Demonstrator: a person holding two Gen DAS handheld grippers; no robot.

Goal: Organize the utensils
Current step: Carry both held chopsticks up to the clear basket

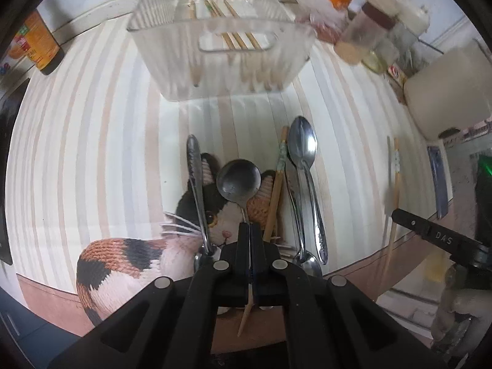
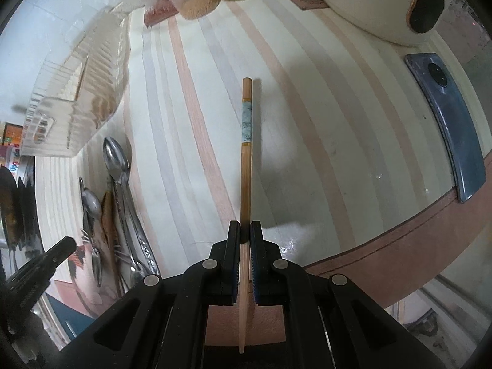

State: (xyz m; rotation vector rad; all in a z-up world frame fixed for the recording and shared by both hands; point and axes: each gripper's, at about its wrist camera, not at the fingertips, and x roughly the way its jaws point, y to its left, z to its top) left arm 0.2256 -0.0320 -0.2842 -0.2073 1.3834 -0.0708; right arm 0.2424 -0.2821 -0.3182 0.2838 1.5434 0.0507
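Steel round spoon point(image 1: 238, 181) is clamped by its thin handle in the left gripper point(image 1: 249, 230), jaws fully closed on it, bowl pointing away over the cat picture point(image 1: 123, 258) on the striped table point(image 1: 92, 123). Right gripper point(image 2: 245, 233) is clenched on a wooden chopstick point(image 2: 246, 160) with a blue-green band, gripped low on the shaft, thick end pointing away above the table.

Loose utensils lie on the table under and beside the left gripper: oval spoon point(image 1: 303, 147), another spoon with only its handle point(image 1: 195, 166) clear, and a banded chopstick point(image 1: 276, 190) between the round spoon and the oval one. A thin wooden tip also shows beneath the left jaws; can't tell what it belongs to.

Clear ribbed basket point(image 1: 221, 40) sits beyond the spoons and holds several chopsticks point(image 1: 236, 37). Jars point(image 1: 369, 30) crowd the far right corner, dark bottle point(image 1: 37, 43) far left. Blue phone point(image 2: 452, 123) lies near the table edge, right of the held chopstick.
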